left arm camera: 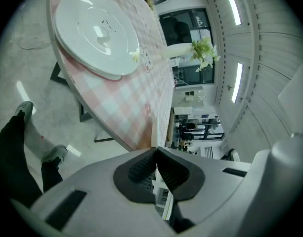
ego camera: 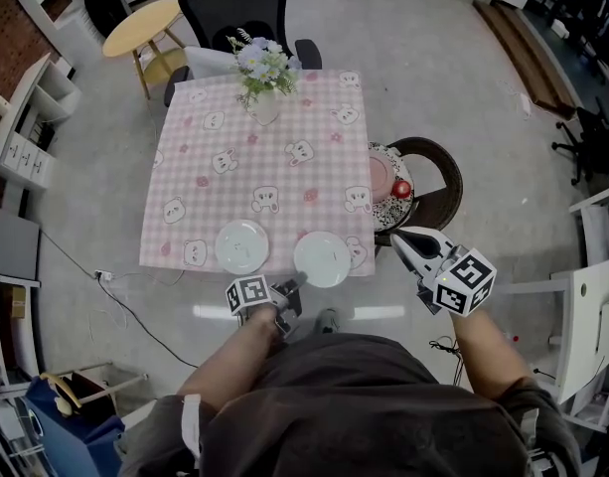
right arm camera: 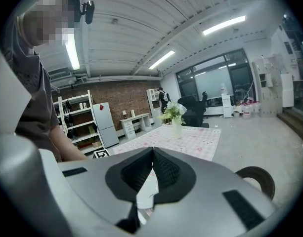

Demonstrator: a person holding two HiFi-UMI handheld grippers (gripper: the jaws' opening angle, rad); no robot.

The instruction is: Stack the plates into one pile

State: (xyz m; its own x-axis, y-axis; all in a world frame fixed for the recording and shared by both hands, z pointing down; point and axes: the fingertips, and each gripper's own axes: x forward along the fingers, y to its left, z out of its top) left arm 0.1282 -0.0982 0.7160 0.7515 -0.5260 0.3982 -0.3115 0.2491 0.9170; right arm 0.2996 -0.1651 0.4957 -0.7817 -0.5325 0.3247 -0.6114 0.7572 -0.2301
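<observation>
Two white plates lie near the front edge of a table (ego camera: 254, 147) covered in pink checked cloth. The left plate (ego camera: 242, 245) lies flat on the cloth and shows large in the left gripper view (left arm camera: 94, 31). My left gripper (ego camera: 296, 284) is shut on the near rim of the right plate (ego camera: 324, 258). In its own view that plate shows only as a thin white edge (left arm camera: 161, 127) running up from the closed left gripper (left arm camera: 155, 149). My right gripper (ego camera: 401, 235) hovers off the table's right front corner, shut and holding nothing (right arm camera: 152, 149).
A vase of flowers (ego camera: 262, 78) stands at the table's far side, with a black office chair (ego camera: 234, 8) behind it. A low round stand (ego camera: 388, 182) and a dark round seat (ego camera: 433, 182) crowd the right edge. White shelves (ego camera: 26, 127) line the left.
</observation>
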